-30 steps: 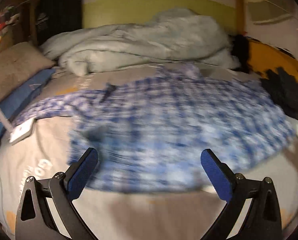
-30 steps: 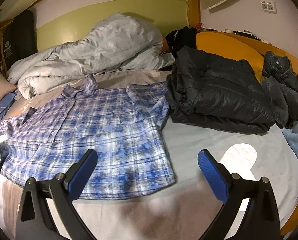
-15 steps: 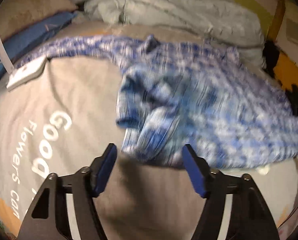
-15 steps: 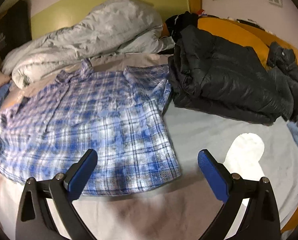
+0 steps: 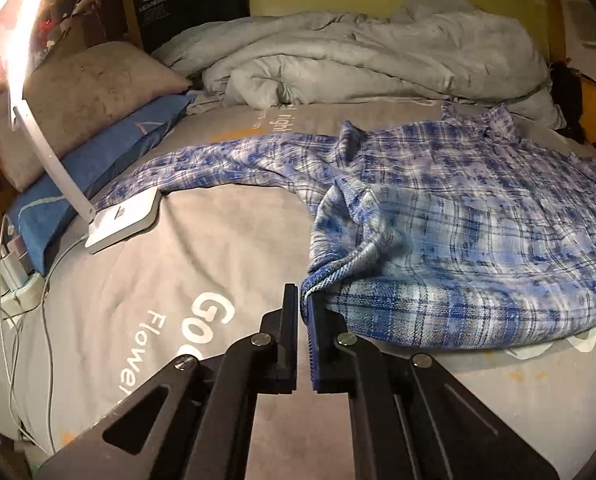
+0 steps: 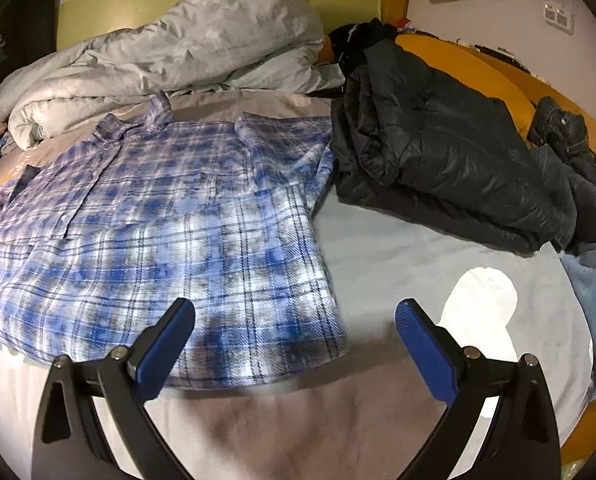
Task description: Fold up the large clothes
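Blue-plaid, one shirt point(image 5: 457, 216) lay spread on the bed point(image 5: 226, 240); the left gripper point(image 5: 302, 304) pinched its lower corner, while the right gripper point(image 6: 294, 332) gaped wide over the hem beside one black jacket point(image 6: 437, 148).

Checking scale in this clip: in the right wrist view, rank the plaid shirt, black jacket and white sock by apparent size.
1. plaid shirt, though nearness inflates it
2. black jacket
3. white sock, clearly smallest
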`<action>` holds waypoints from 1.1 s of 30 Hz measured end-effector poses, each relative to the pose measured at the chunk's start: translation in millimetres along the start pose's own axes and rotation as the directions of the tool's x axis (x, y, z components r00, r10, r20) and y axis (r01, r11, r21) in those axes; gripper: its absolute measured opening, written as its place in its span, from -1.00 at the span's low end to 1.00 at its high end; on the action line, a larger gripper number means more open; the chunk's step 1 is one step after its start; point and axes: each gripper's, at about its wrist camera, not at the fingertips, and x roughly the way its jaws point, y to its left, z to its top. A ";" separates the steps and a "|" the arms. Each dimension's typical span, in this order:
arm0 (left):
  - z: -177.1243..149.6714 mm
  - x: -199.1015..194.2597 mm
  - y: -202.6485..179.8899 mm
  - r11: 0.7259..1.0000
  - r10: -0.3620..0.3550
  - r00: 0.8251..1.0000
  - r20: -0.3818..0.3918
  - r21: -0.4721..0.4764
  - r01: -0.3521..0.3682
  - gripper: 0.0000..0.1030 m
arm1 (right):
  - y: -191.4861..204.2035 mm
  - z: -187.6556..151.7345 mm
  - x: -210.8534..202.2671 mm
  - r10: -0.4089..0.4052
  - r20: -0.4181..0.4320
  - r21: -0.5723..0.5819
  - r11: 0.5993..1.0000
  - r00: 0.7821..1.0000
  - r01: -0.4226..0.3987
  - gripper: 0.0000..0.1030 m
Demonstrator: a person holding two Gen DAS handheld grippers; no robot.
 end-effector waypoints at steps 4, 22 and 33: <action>-5.8 13.3 6.8 0.999 0.004 0.998 -0.057 -0.054 -0.007 -0.93 | -0.9 -1.0 6.7 -0.014 -0.031 -0.004 1.000 0.999 0.014 0.95; 4.3 -27.5 42.7 0.953 -0.135 0.982 0.134 -0.255 0.165 -0.03 | -24.8 4.3 -4.3 0.016 0.011 0.120 0.993 1.000 -0.017 0.95; 17.2 -39.8 60.8 0.923 -0.127 0.972 0.199 -0.335 0.189 0.15 | -32.5 9.5 -3.9 0.027 0.030 0.140 0.990 0.999 -0.031 0.95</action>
